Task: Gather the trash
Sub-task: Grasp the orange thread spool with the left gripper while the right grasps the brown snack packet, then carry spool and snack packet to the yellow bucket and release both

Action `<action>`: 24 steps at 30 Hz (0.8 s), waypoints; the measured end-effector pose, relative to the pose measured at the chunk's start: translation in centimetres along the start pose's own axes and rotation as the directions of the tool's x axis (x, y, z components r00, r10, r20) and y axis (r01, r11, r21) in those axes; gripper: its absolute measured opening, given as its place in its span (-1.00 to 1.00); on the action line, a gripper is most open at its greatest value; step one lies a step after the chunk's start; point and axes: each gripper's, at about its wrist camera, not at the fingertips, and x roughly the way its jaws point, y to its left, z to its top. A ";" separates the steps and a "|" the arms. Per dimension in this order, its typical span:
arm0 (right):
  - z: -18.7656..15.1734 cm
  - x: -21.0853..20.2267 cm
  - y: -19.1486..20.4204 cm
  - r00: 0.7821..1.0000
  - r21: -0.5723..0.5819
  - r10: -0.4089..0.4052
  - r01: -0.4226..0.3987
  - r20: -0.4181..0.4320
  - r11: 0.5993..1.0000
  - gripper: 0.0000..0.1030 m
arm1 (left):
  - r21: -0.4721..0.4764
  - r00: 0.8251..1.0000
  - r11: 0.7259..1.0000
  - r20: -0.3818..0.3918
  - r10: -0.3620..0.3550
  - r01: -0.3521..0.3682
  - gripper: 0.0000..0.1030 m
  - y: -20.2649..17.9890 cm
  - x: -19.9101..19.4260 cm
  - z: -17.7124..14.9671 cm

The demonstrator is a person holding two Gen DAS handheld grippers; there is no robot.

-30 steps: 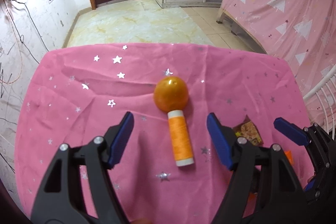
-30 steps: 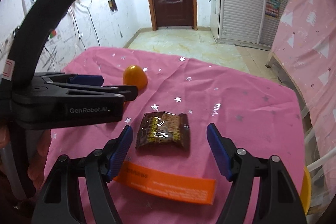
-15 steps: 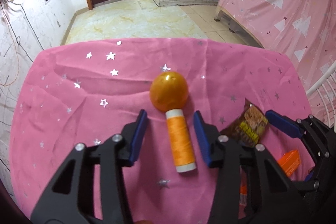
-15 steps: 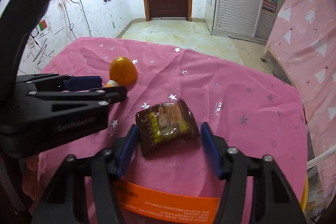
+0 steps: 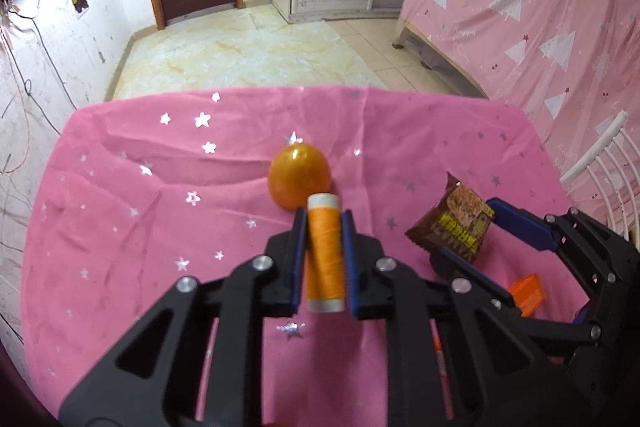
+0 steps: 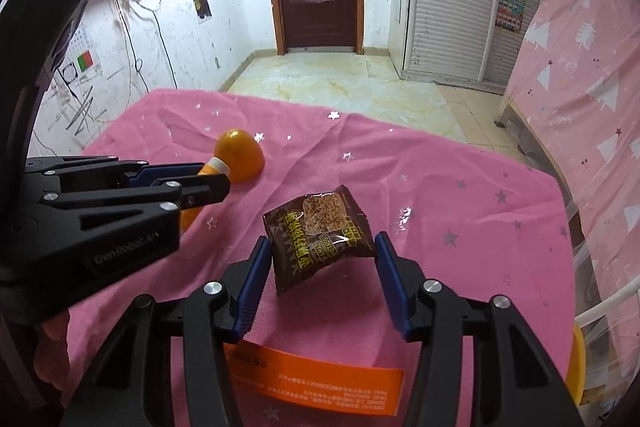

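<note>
The left gripper (image 5: pixel 323 259) clamped the stiff, light spool (image 5: pixel 325 254) mid-length; the right gripper (image 6: pixel 320 269) pinched the crinkly, slippery wrapper (image 6: pixel 320 237) by its edges.

Left tool (image 5: pixel 324 227) clamped tight; right tool (image 6: pixel 320 255) gripping, both held level.

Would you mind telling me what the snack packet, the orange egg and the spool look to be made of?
Snack packet: glossy plastic film, judging by its glare and crinkled, crimped edges. Orange egg: probably smooth hard plastic, with sharp highlights and a slightly translucent look. Spool: matte wound orange thread on a white core, likely plastic.
</note>
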 end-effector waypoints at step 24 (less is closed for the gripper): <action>-4.8 -10.6 -10.1 0.981 0.205 -0.114 0.081 0.156 0.975 -0.10 | 0.156 0.993 0.984 0.063 -0.095 0.085 -0.70 -11.1 -4.1 0.9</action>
